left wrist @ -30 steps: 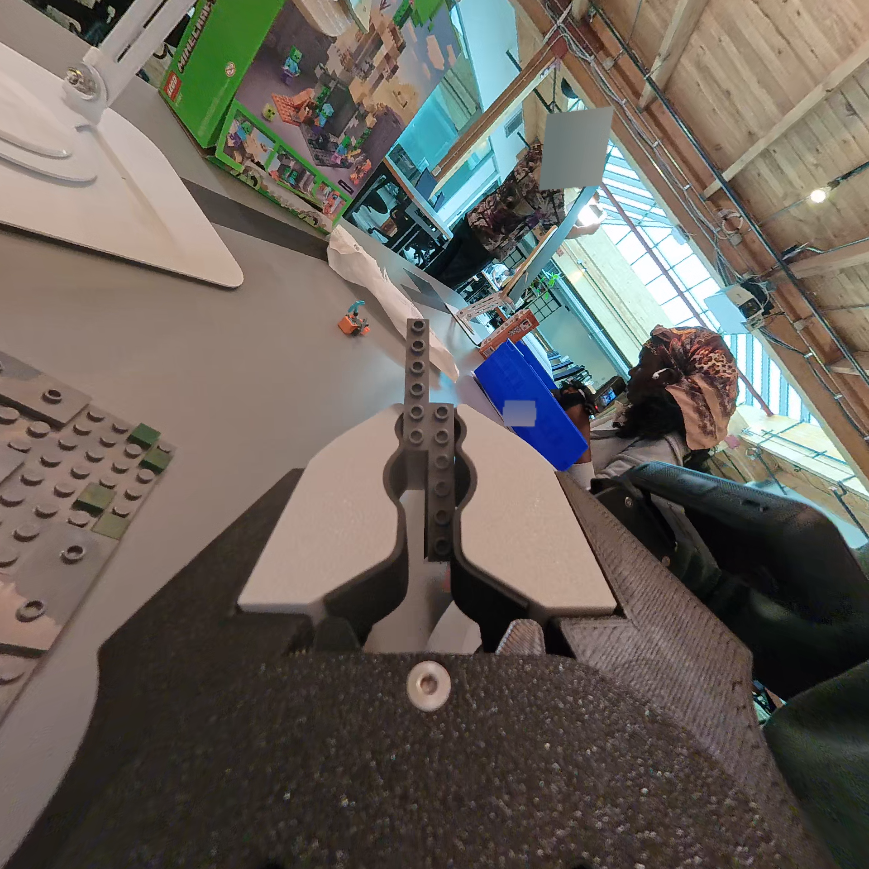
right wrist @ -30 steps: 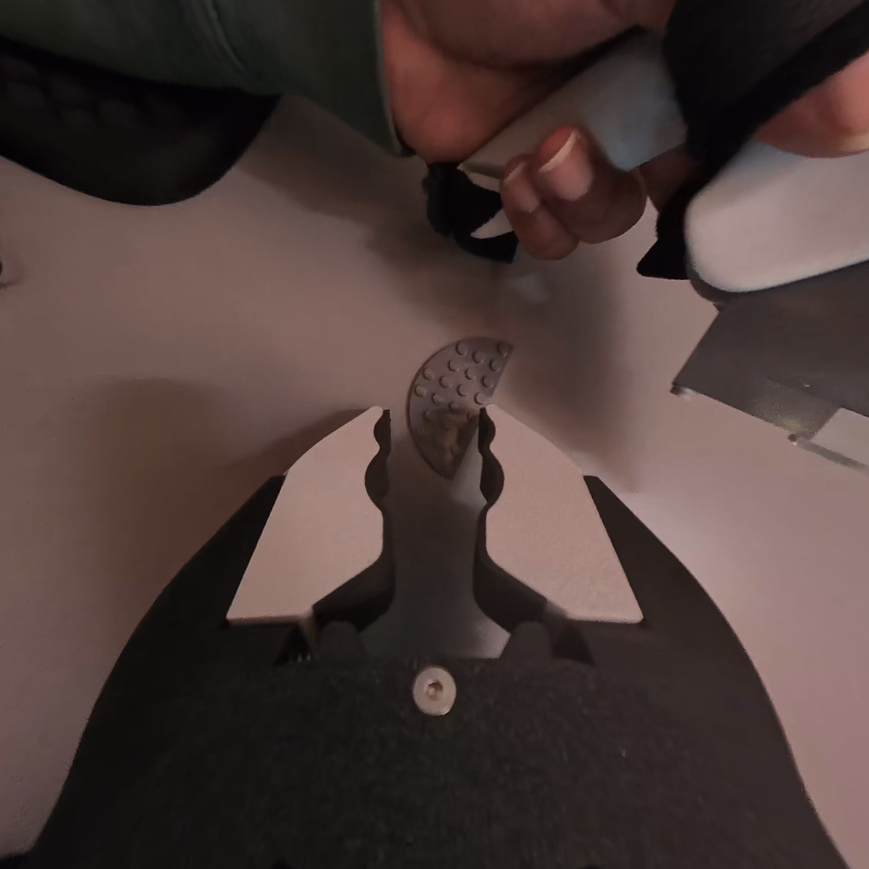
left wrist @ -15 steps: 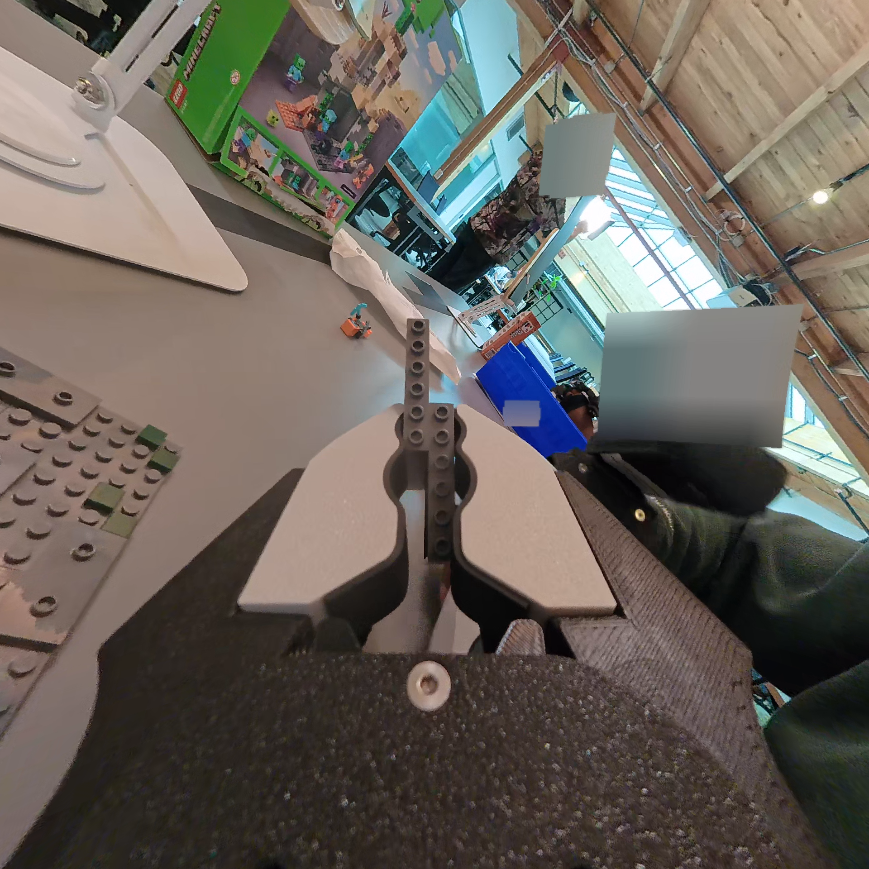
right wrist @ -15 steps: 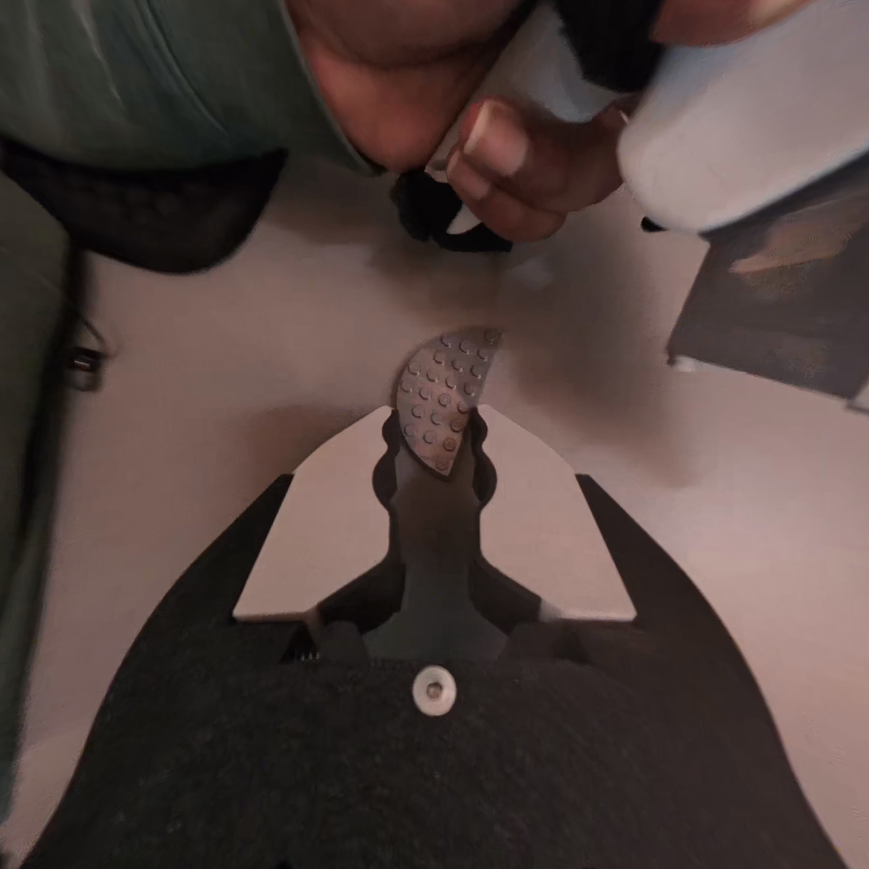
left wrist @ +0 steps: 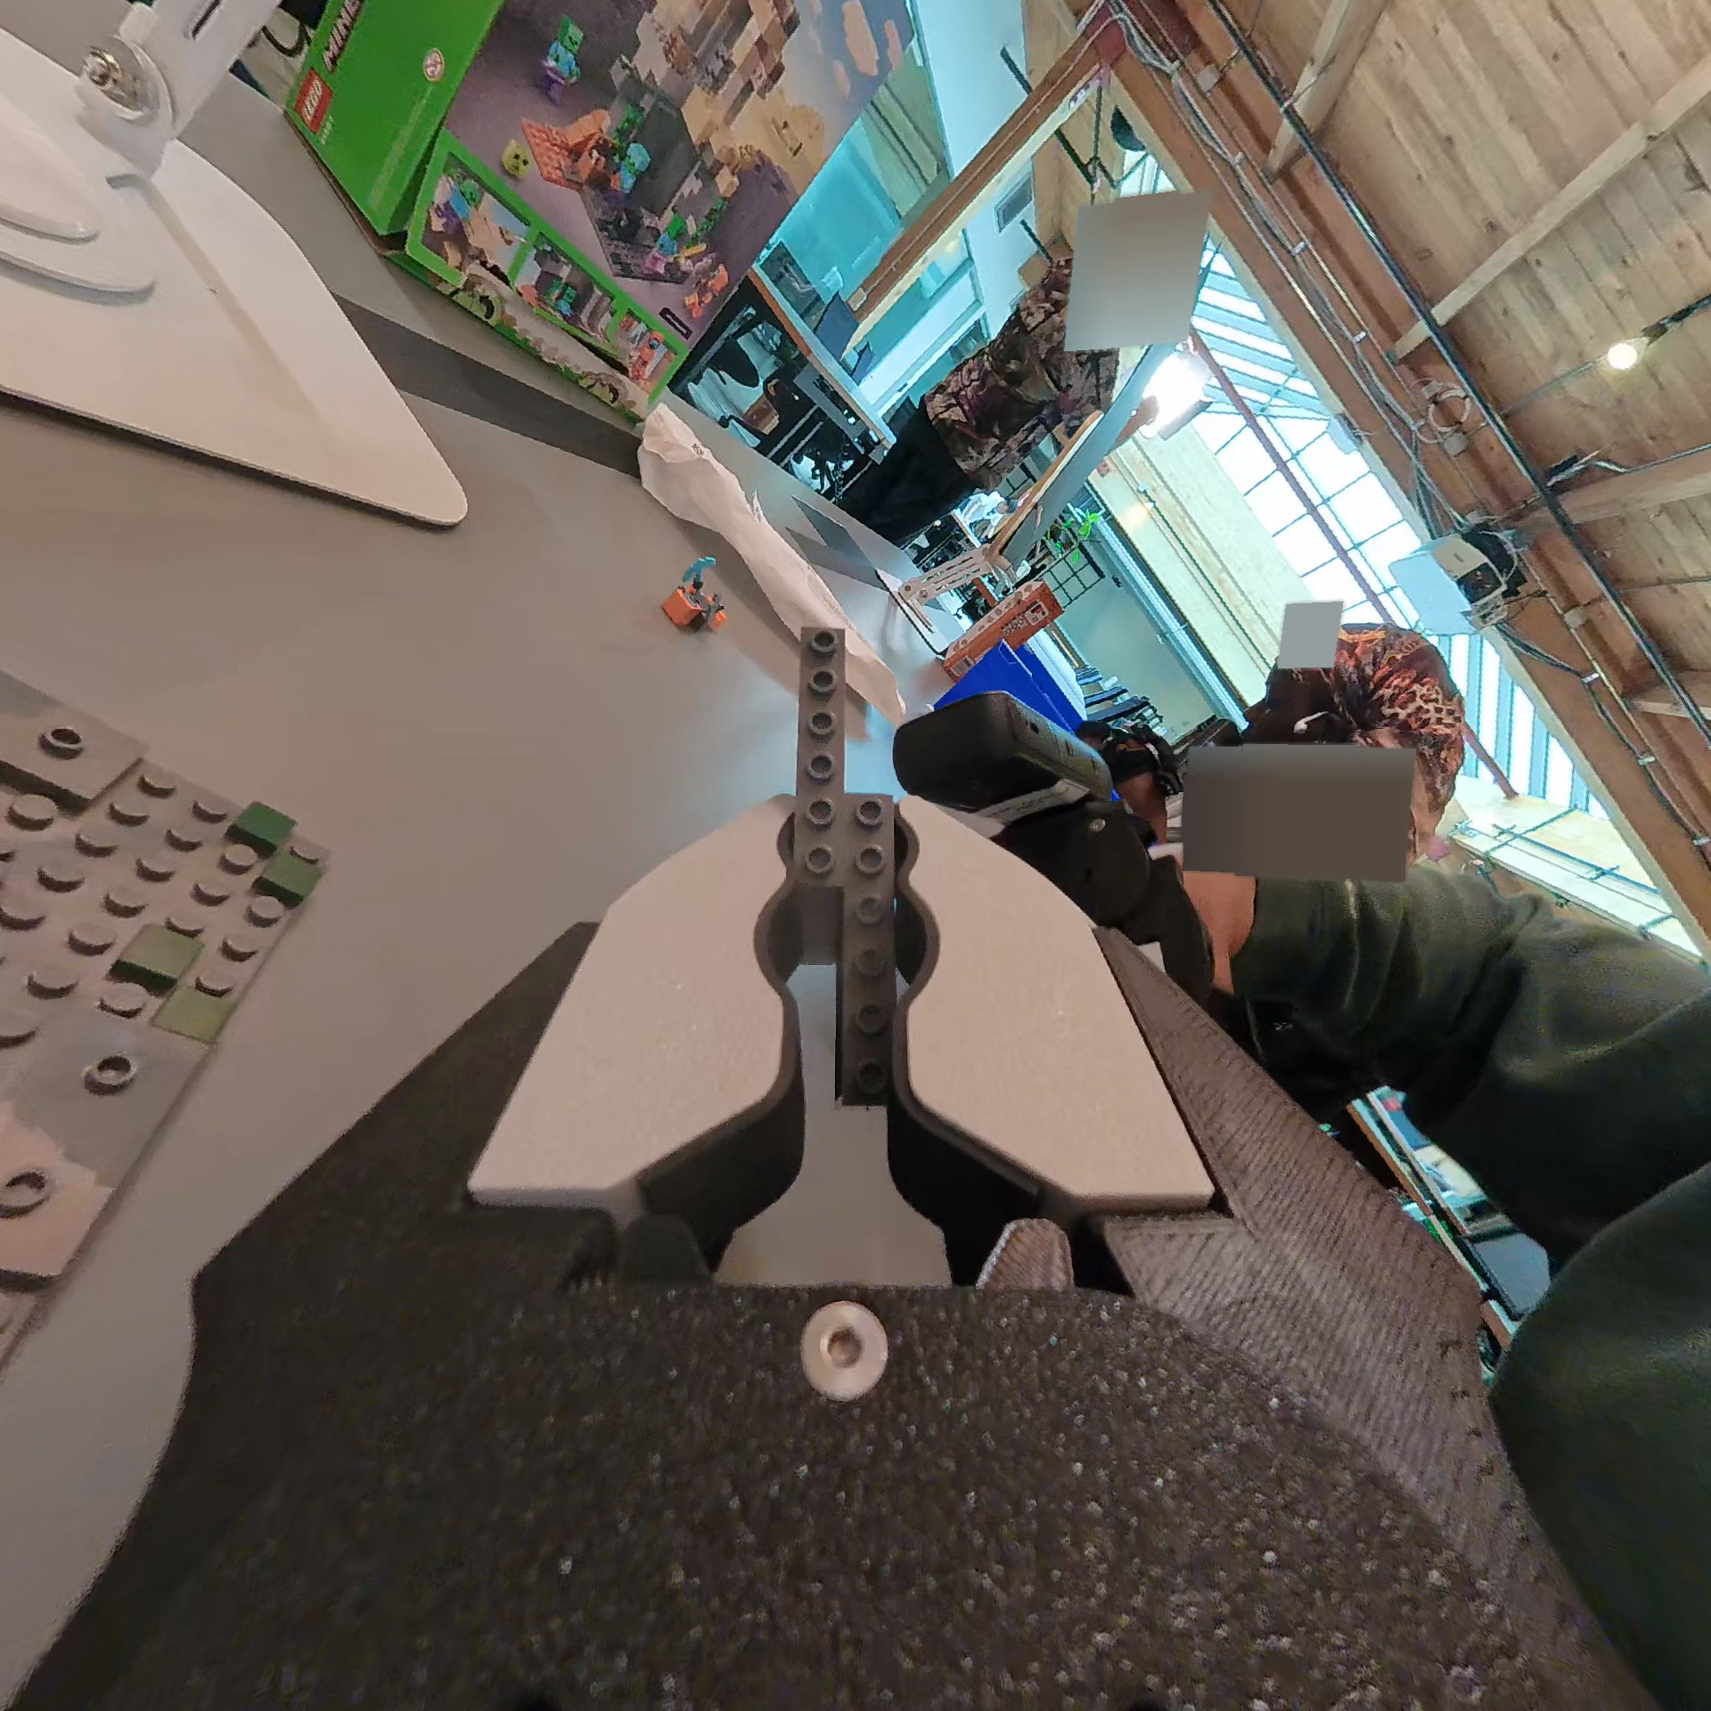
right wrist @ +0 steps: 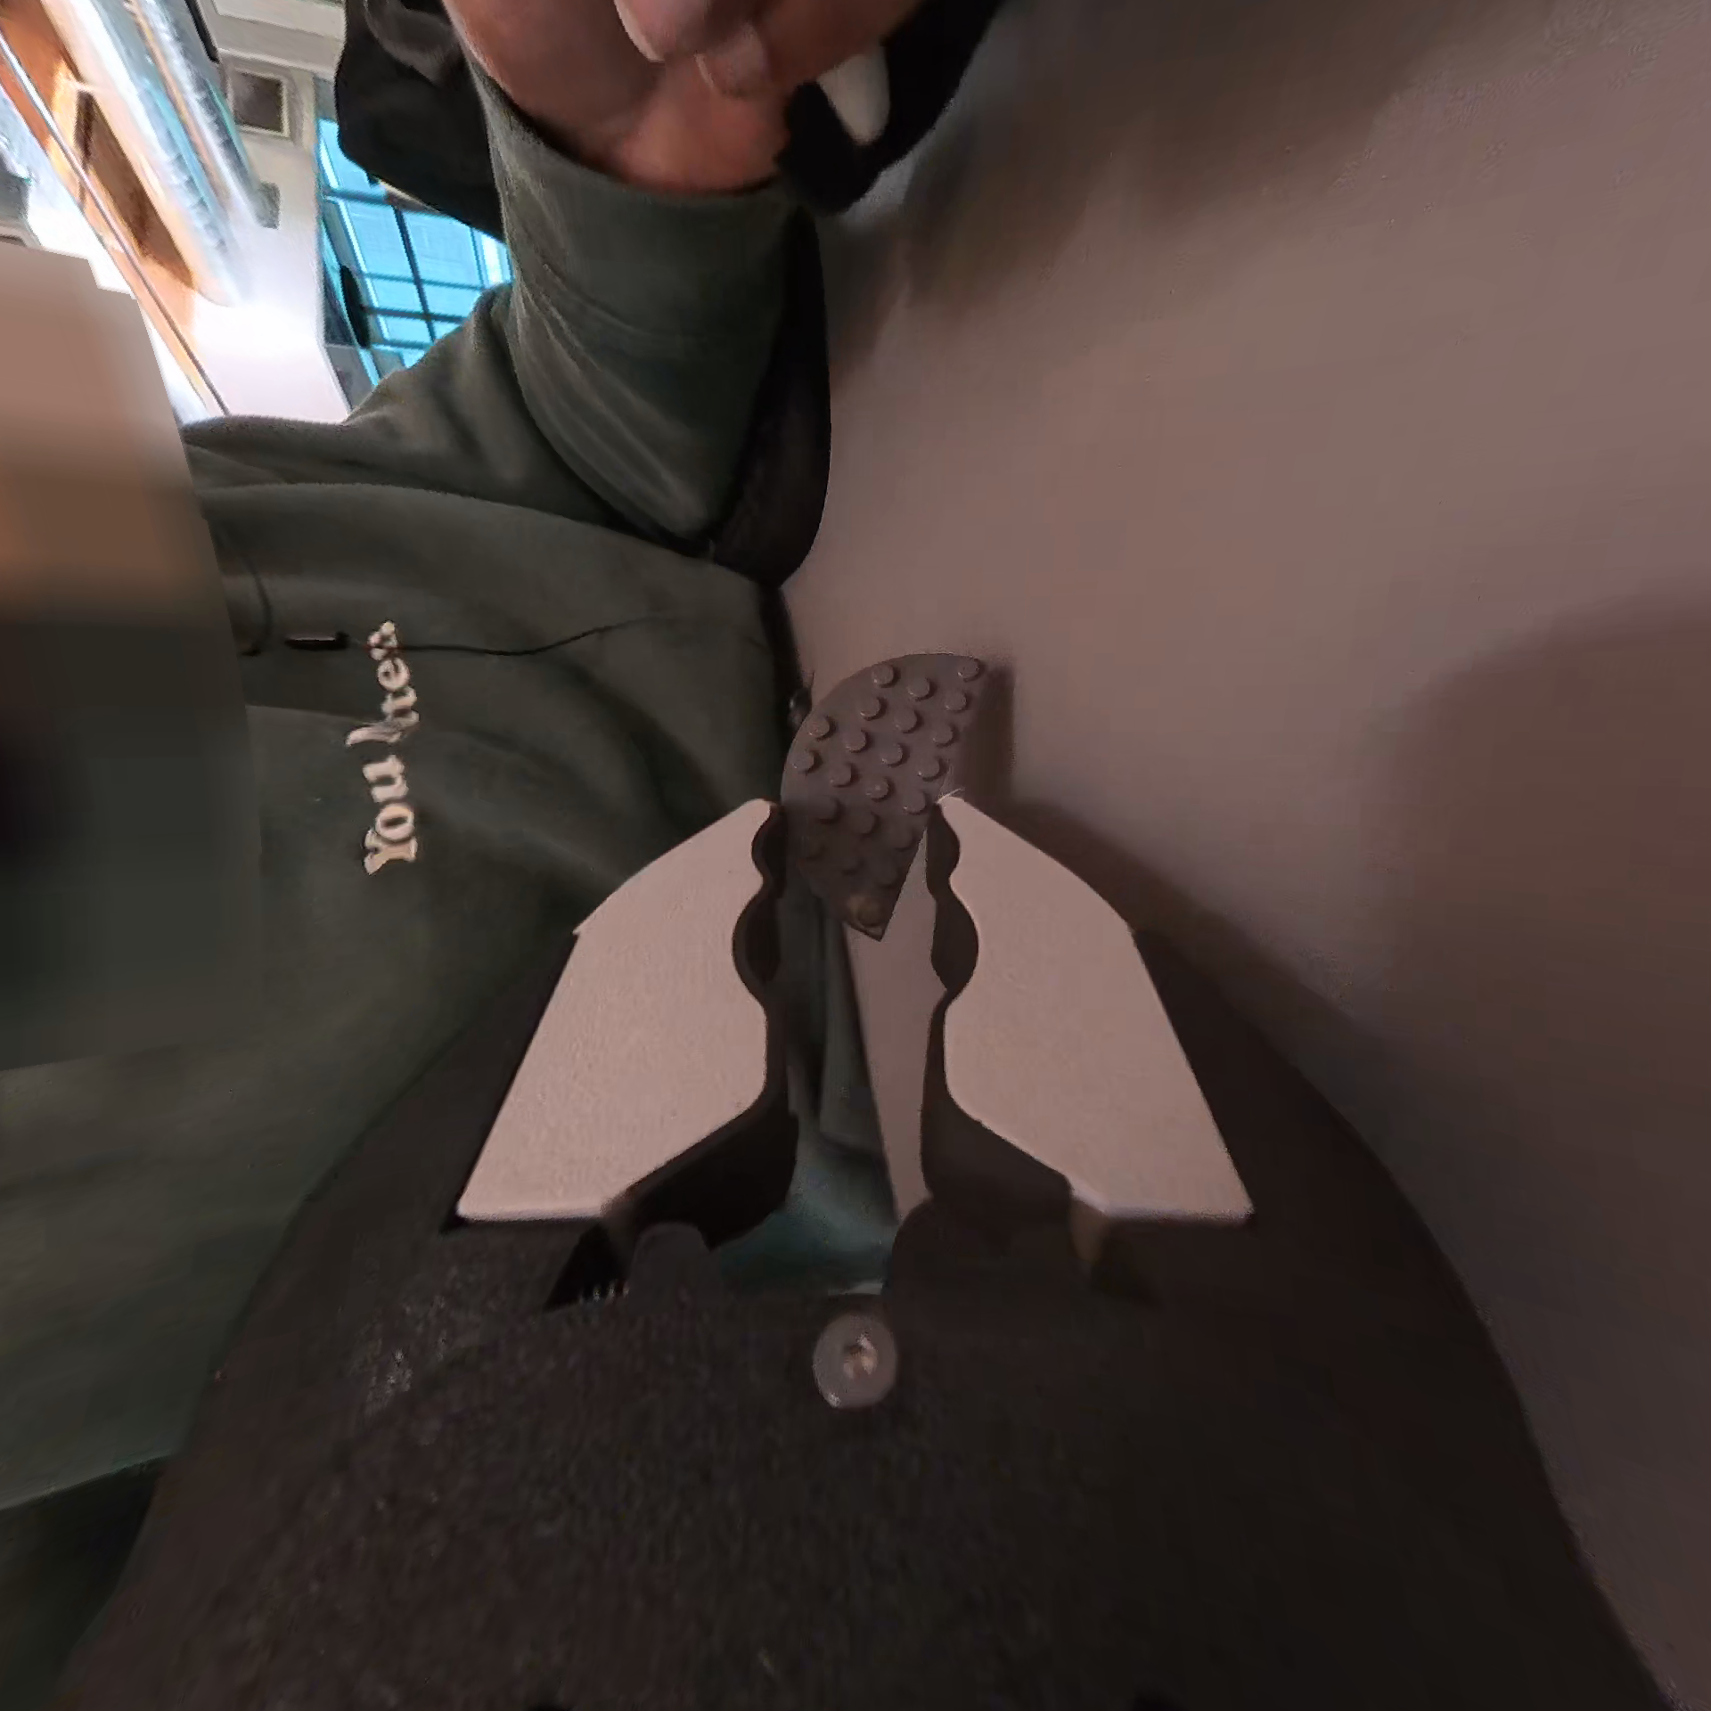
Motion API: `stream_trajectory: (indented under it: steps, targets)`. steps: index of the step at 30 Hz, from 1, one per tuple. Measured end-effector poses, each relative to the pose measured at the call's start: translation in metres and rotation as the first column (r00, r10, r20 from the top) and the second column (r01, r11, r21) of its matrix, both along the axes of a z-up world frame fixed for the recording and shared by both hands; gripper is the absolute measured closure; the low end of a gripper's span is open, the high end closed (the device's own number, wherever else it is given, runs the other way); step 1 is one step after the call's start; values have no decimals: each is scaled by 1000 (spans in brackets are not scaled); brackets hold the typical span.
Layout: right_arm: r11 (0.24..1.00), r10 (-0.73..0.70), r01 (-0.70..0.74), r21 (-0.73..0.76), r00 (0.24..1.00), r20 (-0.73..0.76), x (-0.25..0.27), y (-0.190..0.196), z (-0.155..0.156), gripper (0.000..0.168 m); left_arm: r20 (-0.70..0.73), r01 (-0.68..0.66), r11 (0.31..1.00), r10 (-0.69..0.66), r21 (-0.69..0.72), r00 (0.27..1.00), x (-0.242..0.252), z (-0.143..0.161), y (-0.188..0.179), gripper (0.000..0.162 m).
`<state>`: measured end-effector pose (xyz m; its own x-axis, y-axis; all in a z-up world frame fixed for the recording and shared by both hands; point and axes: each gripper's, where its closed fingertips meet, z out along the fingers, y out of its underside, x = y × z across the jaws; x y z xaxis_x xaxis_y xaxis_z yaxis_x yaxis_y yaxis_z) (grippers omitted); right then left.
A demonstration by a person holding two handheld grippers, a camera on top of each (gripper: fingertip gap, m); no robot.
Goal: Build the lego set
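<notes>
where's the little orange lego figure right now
In the left wrist view, the orange figure stands on the grey table, up and left of the held dark grey piece, beside the crumpled white paper.

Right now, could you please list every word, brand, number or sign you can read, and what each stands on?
I won't quote wording; these things bear it:
Green set box: a logo, title and number, legible.
Dark green sweatshirt: pale lettering, legible.
Orange box far off: too small to read.
White paper bag: faint print, too small.

A white stand base [left wrist: 213,315] rests on the grey table [left wrist: 463,704], with crumpled white paper [left wrist: 741,546] farther off.
</notes>
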<state>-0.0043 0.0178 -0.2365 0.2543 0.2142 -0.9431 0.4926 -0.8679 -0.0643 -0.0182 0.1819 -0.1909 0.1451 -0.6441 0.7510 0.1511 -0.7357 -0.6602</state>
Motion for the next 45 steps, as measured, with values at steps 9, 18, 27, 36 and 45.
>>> stream_trajectory:
  steps: [9,18,27,36,45]
  targets:
    - [905,420,-394,-160,771,479,107,-29,-1,140,-2,17,1000,-17,4,1000,3,0,-2,148]
    - [859,445,-497,-122,606,659,108,14,-12,140,4,-30,999,29,21,1000,-5,4,4,148]
    - [841,497,-521,-146,639,586,110,-14,11,153,11,-27,999,26,30,1000,-5,8,4,148]
    - [687,191,-418,594,893,407,34,-60,-6,143,1,-24,998,24,50,1000,-4,9,1,147]
    - [440,-190,-258,860,909,370,14,-91,-34,128,-29,-8,996,10,91,1000,2,9,-7,148]
